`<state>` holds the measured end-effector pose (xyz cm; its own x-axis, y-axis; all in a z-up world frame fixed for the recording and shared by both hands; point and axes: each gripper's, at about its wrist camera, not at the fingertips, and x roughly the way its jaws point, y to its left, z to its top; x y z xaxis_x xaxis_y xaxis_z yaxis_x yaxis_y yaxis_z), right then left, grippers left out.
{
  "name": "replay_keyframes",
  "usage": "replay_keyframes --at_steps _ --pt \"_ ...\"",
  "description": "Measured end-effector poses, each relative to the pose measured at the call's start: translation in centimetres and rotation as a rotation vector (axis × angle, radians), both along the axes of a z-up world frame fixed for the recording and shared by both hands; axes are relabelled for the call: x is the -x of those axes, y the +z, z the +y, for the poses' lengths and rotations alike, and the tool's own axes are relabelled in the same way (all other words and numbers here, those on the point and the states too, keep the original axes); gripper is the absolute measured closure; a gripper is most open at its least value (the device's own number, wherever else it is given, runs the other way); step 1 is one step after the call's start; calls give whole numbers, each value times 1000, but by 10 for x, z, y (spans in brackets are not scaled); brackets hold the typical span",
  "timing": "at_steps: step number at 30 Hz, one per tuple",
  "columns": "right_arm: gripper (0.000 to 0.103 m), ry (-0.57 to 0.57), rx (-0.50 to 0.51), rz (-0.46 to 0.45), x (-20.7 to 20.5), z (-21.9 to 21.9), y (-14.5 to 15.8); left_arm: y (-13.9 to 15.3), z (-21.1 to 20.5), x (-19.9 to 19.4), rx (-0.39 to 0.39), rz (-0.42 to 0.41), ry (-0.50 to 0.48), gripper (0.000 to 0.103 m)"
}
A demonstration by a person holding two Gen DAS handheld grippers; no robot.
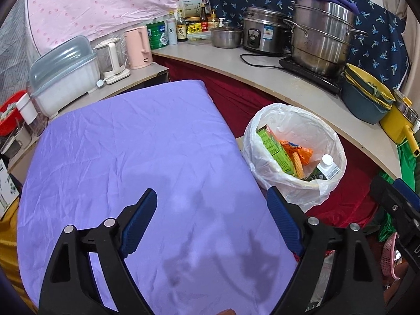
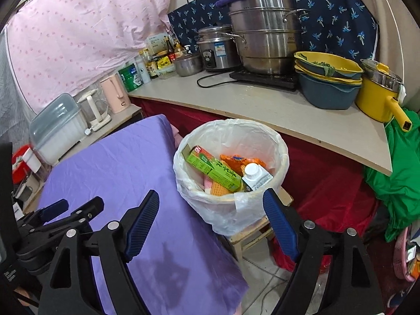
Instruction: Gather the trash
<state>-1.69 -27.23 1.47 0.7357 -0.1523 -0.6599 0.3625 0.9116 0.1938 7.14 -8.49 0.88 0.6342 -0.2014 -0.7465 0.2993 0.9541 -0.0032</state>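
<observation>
Empty left gripper (image 1: pixel 212 204) above purple cloth (image 1: pixel 131 141)

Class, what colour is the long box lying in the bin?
Green box, with some red at one end; the right wrist view shows it best.

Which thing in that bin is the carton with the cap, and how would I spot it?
Start at the purple-covered table; right beside it a white-lined trash bin stands on a small wooden stool. Inside, at the bin's right, the small carton leans beside a green box. Unlike the green and orange packaging around it, it is mostly white with a round white screw cap.
</observation>
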Motion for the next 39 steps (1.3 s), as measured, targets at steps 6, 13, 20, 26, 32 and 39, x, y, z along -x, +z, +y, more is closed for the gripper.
replay_keyframes --at_steps 6,13,20,26,32,39 --pt "21 -18 60 26 7 5 -6 -6 8 5 -4 10 26 22" --pt "20 -28 94 61 10 10 -13 -8 11 13 -17 -6 38 22" --pt "20 -21 117 77 15 18 -15 -13 12 21 -36 -2 38 22" --pt "20 -16 122 92 18 22 -19 -16 13 26 -39 2 38 22" --pt "20 -18 133 111 23 23 -26 -21 12 32 -54 7 27 22" --pt "20 -28 128 123 28 22 -32 -29 11 36 -62 30 25 21"
